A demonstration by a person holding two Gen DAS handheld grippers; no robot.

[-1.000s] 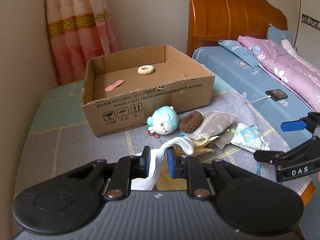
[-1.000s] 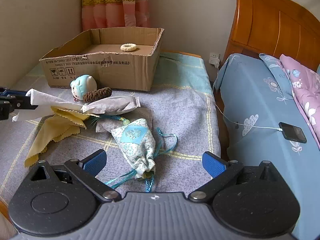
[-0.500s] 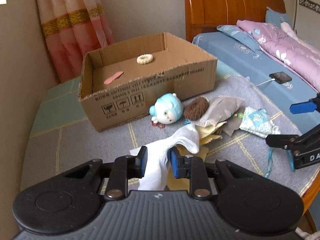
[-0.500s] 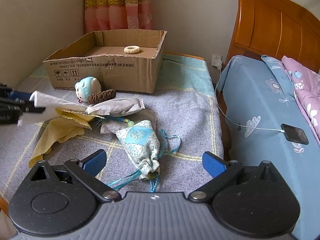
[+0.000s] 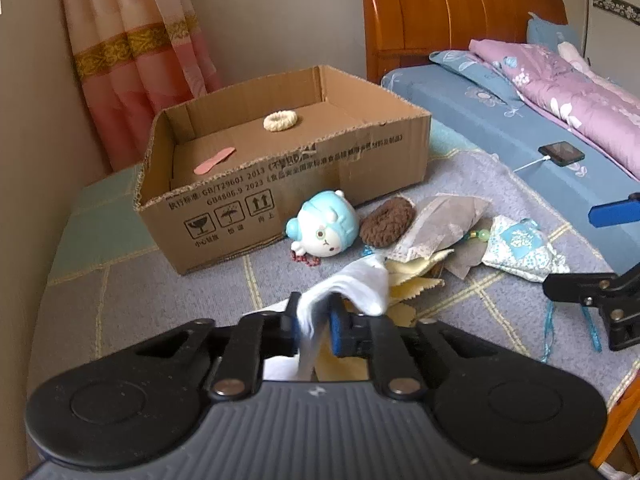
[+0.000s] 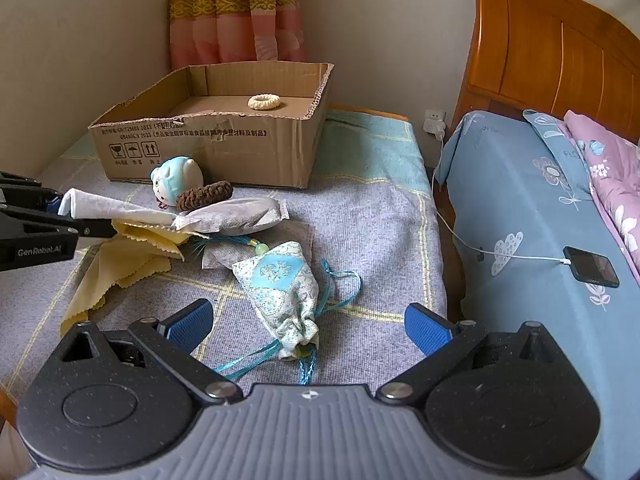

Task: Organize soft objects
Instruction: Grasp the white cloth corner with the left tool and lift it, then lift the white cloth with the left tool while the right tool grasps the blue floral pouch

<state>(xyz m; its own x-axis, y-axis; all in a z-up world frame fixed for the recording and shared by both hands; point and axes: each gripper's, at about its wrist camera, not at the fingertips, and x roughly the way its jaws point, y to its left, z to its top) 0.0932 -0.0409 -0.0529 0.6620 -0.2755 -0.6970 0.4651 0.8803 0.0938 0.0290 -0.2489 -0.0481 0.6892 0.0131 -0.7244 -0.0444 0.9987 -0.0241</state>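
My left gripper (image 5: 314, 316) has its jaws closing on a white cloth (image 5: 360, 284), which is pinched between the pads and droops below them. The right wrist view shows that cloth (image 6: 100, 204) stretched from the left gripper (image 6: 80, 216) toward a grey sachet (image 6: 236, 214). My right gripper (image 6: 308, 320) is open above a blue patterned drawstring pouch (image 6: 280, 284) and touches nothing. A blue plush toy (image 5: 326, 228), a brown scrunchie (image 5: 386, 222) and a yellow cloth (image 6: 132, 264) lie nearby. The open cardboard box (image 5: 280, 184) holds a cream ring (image 5: 280, 121) and a pink strip (image 5: 214, 160).
Everything sits on a quilted checked bench top (image 6: 372, 216) with a wall on the left and curtains (image 5: 136, 60) behind the box. To the right is a bed (image 6: 520, 208) with a phone (image 6: 592, 266) on a charging cable and a wooden headboard (image 6: 560, 52).
The left jaws have narrowed on the white cloth, and the left gripper has sunk slightly. The right gripper has stayed still.
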